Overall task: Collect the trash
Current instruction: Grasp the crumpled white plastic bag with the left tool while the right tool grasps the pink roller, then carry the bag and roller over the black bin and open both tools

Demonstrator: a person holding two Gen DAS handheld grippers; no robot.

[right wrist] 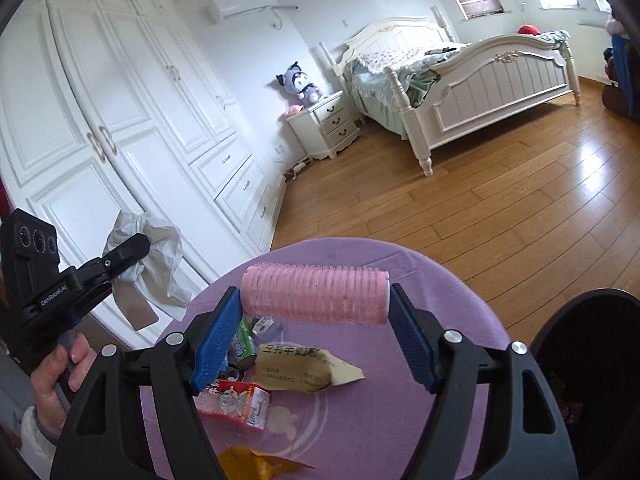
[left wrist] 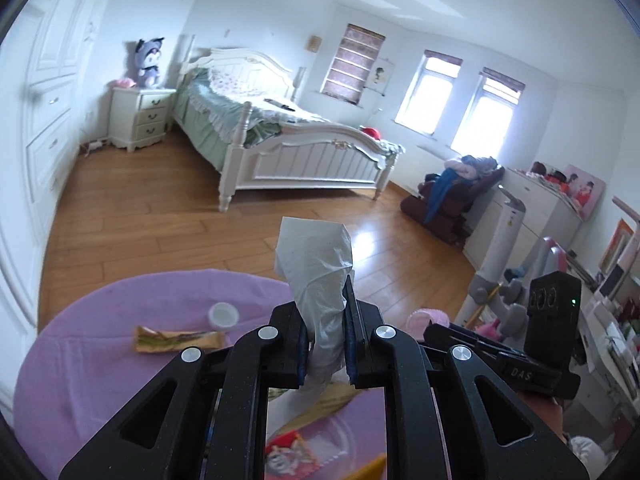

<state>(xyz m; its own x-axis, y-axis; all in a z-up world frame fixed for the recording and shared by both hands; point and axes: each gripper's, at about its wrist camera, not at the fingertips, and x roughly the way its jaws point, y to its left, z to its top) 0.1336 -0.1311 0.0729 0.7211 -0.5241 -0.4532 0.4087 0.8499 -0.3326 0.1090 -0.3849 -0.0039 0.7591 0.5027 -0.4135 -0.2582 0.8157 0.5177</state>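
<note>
Left wrist view showed the left gripper (left wrist: pixel 326 312) with its fingers pinching a crumpled white tissue (left wrist: pixel 316 272), lifted clear above the purple table (left wrist: pixel 100 360). On the table's far left lay a white cap (left wrist: pixel 223 315) and, just beside it, a yellow-green wrapper (left wrist: pixel 178 339). In the right wrist view the right gripper (right wrist: pixel 314 320) had its fingers set wide, pressing on the two ends of a pink hair roller (right wrist: pixel 314 295), held crosswise above the table. Below it lay a tan paper packet (right wrist: pixel 304 368), a red and white carton (right wrist: pixel 234 402), a green can (right wrist: pixel 245 344) and a yellow wrapper (right wrist: pixel 256 462) at the near edge. A black bin (right wrist: pixel 580 380) stood at the near right.
</note>
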